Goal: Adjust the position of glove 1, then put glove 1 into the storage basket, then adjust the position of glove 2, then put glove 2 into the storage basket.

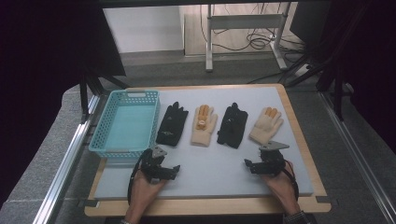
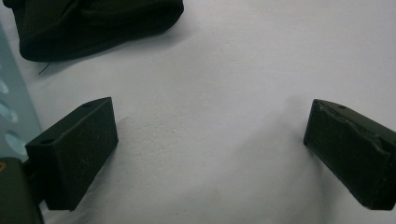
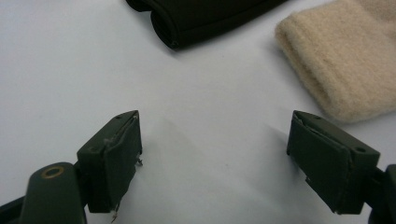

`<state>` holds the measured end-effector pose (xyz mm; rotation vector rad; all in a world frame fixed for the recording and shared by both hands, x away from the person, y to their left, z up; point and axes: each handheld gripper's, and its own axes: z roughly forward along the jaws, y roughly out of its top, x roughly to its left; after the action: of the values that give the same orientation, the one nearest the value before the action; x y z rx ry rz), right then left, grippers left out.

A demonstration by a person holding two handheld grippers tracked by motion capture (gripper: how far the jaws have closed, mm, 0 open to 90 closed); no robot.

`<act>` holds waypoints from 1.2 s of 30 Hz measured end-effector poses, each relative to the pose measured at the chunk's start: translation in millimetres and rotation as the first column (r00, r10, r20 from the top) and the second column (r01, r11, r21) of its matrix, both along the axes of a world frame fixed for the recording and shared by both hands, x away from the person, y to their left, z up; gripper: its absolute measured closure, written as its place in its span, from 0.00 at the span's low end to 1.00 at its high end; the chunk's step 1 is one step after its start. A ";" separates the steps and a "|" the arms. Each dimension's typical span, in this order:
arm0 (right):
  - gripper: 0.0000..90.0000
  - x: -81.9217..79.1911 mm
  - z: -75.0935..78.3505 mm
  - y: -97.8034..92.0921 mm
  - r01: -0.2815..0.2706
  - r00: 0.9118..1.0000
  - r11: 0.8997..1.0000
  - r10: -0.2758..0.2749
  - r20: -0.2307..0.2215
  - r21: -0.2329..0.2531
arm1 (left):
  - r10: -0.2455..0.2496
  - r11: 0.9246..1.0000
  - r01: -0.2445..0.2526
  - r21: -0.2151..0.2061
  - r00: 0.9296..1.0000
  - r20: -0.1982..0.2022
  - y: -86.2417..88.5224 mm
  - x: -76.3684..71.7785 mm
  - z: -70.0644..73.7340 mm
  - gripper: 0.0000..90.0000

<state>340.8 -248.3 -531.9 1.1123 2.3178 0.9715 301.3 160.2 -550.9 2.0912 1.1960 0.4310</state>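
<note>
Gloves, four, in a row on grey tabletop (image 1: 210, 172); both grippers idle, jaws wide and holding nothing.

Left gripper (image 1: 176, 169) rests just short of the left black glove (image 1: 172, 125), right gripper (image 1: 246, 164) near the right black glove (image 1: 233, 125) and right cream glove (image 1: 266, 125); a second cream glove (image 1: 203, 125) lies between the black ones. Turquoise basket (image 1: 125, 151), touching nothing but the tabletop's left side, appears empty. Risks, as judged: soft cuffs may fold or slip from a shallow pinch; neighbouring gloves lie near enough that one could be dragged along; a mismatched pair could be gathered.
</note>
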 end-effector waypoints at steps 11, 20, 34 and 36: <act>0.16 0.1 0.0 1.0 -0.010 1.000 1.000 0.010 -0.009 -0.006 | 0.001 1.000 -0.001 -0.001 1.000 0.000 0.0 -0.1 -0.1 0.04; 0.17 0.6 0.0 0.8 -0.010 1.000 1.000 0.010 -0.010 -0.005 | 0.003 1.000 -0.003 -0.003 1.000 0.001 0.1 -0.1 -0.1 0.04; 0.18 -0.1 0.7 1.2 0.000 1.000 1.000 0.000 -0.011 0.002 | 0.005 1.000 -0.005 -0.006 1.000 0.002 -0.1 -0.1 -0.2 0.04; 0.19 -0.1 0.9 1.1 0.000 1.000 1.000 0.000 -0.010 0.001 | 0.006 1.000 -0.006 -0.006 1.000 0.002 -0.1 -0.1 -0.3 0.04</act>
<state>340.7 -247.2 -531.0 1.1204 2.3251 0.9692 301.2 160.1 -551.1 2.0824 1.2008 0.4316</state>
